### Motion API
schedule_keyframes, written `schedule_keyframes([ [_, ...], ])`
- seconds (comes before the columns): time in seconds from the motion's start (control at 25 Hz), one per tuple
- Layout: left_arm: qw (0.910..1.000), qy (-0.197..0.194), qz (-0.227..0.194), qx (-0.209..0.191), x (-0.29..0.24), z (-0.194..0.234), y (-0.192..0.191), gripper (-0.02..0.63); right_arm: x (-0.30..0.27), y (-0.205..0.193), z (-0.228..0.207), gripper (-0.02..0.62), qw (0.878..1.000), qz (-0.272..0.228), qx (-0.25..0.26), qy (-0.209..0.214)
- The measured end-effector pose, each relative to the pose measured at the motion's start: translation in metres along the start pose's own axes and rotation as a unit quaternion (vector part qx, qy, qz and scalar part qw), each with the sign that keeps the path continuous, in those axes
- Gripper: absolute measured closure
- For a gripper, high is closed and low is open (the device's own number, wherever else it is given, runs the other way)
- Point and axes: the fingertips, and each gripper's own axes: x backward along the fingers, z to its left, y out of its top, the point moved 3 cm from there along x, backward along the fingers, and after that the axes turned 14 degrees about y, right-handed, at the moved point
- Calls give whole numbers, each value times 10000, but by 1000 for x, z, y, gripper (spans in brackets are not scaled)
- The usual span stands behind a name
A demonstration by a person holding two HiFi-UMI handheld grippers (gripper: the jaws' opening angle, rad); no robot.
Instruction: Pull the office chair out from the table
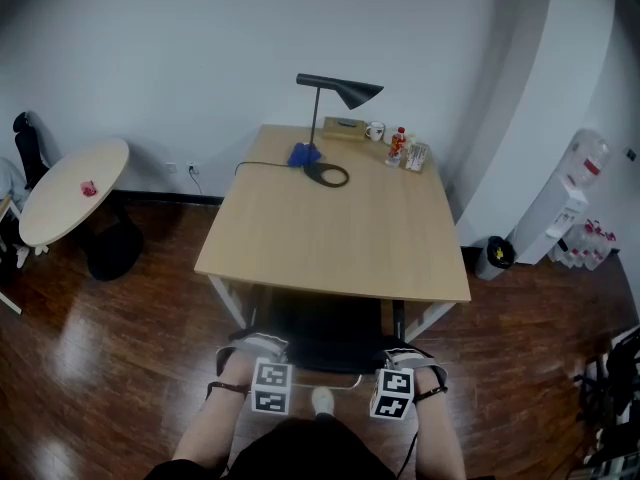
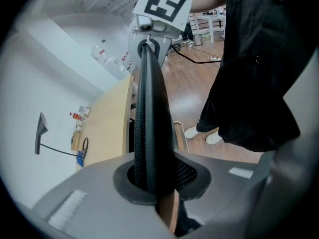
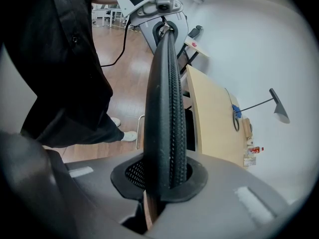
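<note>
**Your rig and your clothes**

Your left gripper (image 2: 154,183) and right gripper (image 3: 167,180) are built alike. Each has a smooth grey shell, a black rounded collar at the jaws and pale ribbed strips on its sides. The left marker cube (image 1: 272,386) and right marker cube (image 1: 393,393) are white, printed with black square patterns. A thin dark strap (image 1: 228,388) runs round each of your wrists, and a thin black cable (image 1: 408,453) hangs by your right forearm. You wear a black buttoned shirt (image 3: 60,44), dark trousers (image 3: 84,128) and white shoes (image 3: 127,136).
</note>
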Motion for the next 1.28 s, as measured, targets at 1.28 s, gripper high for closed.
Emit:
schedule_keyframes([
  [1.28, 9999, -153, 64, 51, 79, -105, 32, 554, 18, 7, 136, 534, 9995, -51, -213, 231],
])
